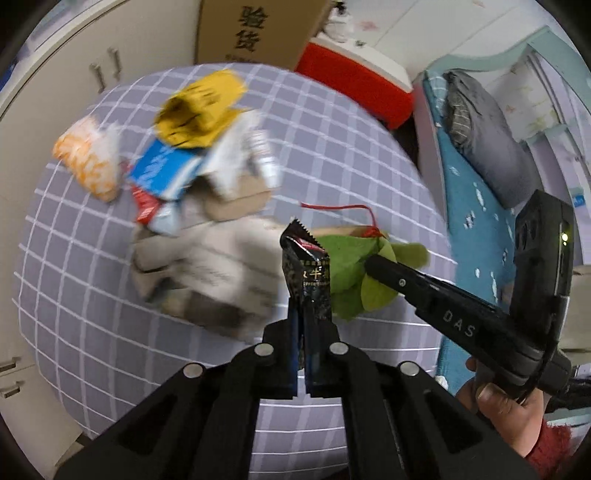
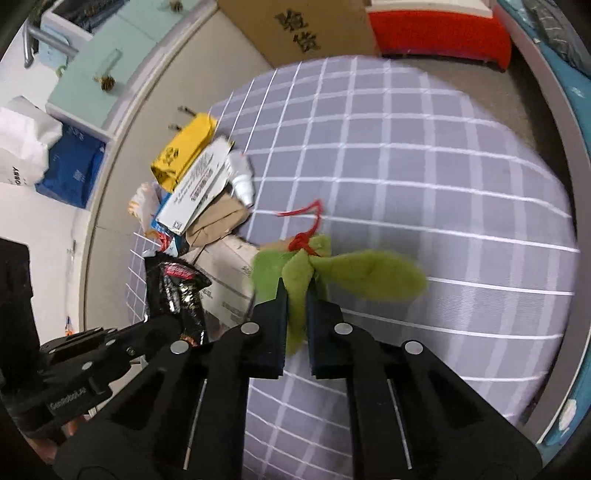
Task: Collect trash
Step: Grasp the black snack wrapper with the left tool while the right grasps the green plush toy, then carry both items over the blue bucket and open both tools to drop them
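My left gripper (image 1: pixel 301 306) is shut on a black snack wrapper (image 1: pixel 308 266), held upright above the round table; the wrapper also shows in the right wrist view (image 2: pixel 177 288). My right gripper (image 2: pixel 295 291) is shut on a green felt leaf ornament (image 2: pixel 347 269) with a red cord (image 2: pixel 306 225); the ornament also shows in the left wrist view (image 1: pixel 351 269), with the right gripper (image 1: pixel 373 264) reaching in from the right. A pile of trash lies on the table: a yellow bag (image 1: pixel 199 110), a blue and white box (image 1: pixel 162 170), an orange and white packet (image 1: pixel 88 158), cardboard pieces (image 1: pixel 207 269).
The round table has a grey cloth with a white grid (image 2: pixel 424 155). Behind it stand a cardboard box (image 1: pixel 255 29) and a red cooler (image 1: pixel 362 81). A bed with a blue sheet (image 1: pixel 476 221) is at the right. Cabinets (image 1: pixel 55 74) are at the left.
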